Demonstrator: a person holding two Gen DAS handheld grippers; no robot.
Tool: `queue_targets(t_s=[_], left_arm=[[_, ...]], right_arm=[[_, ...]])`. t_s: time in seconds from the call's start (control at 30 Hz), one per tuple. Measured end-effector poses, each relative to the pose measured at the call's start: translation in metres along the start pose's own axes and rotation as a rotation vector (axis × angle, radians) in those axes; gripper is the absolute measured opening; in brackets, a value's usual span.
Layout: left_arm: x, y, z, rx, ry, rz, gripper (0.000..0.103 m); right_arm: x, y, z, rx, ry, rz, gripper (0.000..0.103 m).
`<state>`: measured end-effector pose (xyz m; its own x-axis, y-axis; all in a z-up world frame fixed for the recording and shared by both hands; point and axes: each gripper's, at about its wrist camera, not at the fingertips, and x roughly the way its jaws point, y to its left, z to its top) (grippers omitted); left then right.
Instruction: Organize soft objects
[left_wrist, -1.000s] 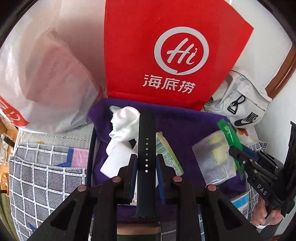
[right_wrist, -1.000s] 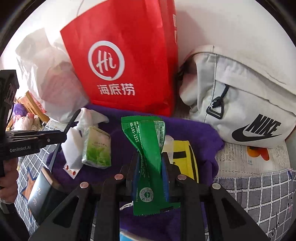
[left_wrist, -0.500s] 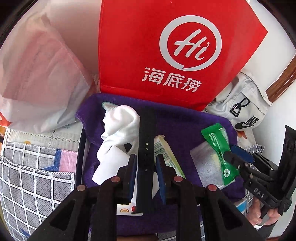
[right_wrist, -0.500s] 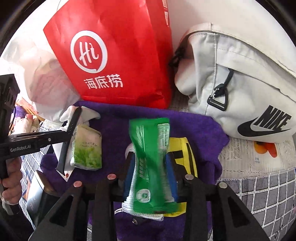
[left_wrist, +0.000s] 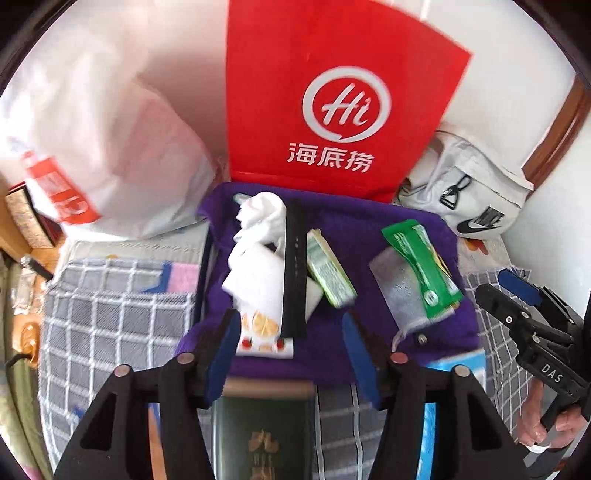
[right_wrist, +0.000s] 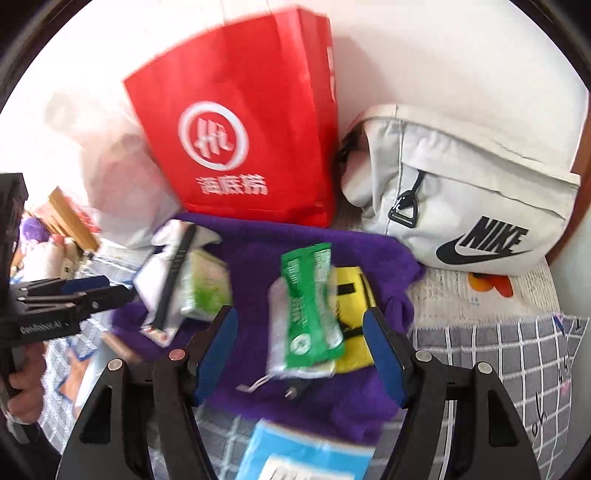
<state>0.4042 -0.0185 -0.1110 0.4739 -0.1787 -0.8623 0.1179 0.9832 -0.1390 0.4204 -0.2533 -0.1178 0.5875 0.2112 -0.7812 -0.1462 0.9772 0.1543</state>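
**Both hand-held grippers open, soft things lying on the purple towel**

A red paper bag (left_wrist: 332, 110) with a white round logo stands at the back against the wall. Left of it leans a white plastic bag (left_wrist: 122, 147), and right of it lies a pale Nike pouch (right_wrist: 461, 192). In front of the red bag, a purple towel (left_wrist: 354, 229) is spread on a grey checked cloth (left_wrist: 110, 325).

On the towel, at its left part, lies a crumpled white cloth (left_wrist: 262, 218) with a white packet (left_wrist: 255, 288) under it. A black strap (left_wrist: 293, 269) lies along them, its near end just ahead of the left hand-held gripper (left_wrist: 288, 339). This gripper has its fingers wide apart and holds nothing. A light green tissue pack (left_wrist: 328, 269) lies touching the strap on its right side.

At the right part of the towel, a green sachet (right_wrist: 310, 306) rests on a clear pouch and a yellow item (right_wrist: 351, 295). It lies between and just ahead of the blue pads of the right hand-held gripper (right_wrist: 299, 354), which is also spread apart and grips nothing.
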Motion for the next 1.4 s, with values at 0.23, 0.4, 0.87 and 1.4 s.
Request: queue_targets(t_s=[0.23, 0.4, 0.87, 1.4], left_arm=[[-0.067, -0.015, -0.054, 0.024, -0.056, 0.045, 0.074], [-0.107, -0.028, -0.097, 0.033, -0.082, 0.052, 0.08], [-0.197, -0.061, -0.206, 0.064, -0.184, 0.119, 0.081], [-0.251, -0.071, -0.26, 0.058, -0.297, 0.138, 0.081]], right_arm=[[-0.084, 0.019, -0.04, 0.036, -0.097, -0.009, 0.095], [-0.138, 0.037, -0.08, 0.024, -0.143, -0.034, 0.103], [-0.245, 0.069, -0.187, 0.015, -0.196, -0.074, 0.103], [-0.305, 0.066, -0.242, 0.06, -0.24, -0.115, 0.103]])
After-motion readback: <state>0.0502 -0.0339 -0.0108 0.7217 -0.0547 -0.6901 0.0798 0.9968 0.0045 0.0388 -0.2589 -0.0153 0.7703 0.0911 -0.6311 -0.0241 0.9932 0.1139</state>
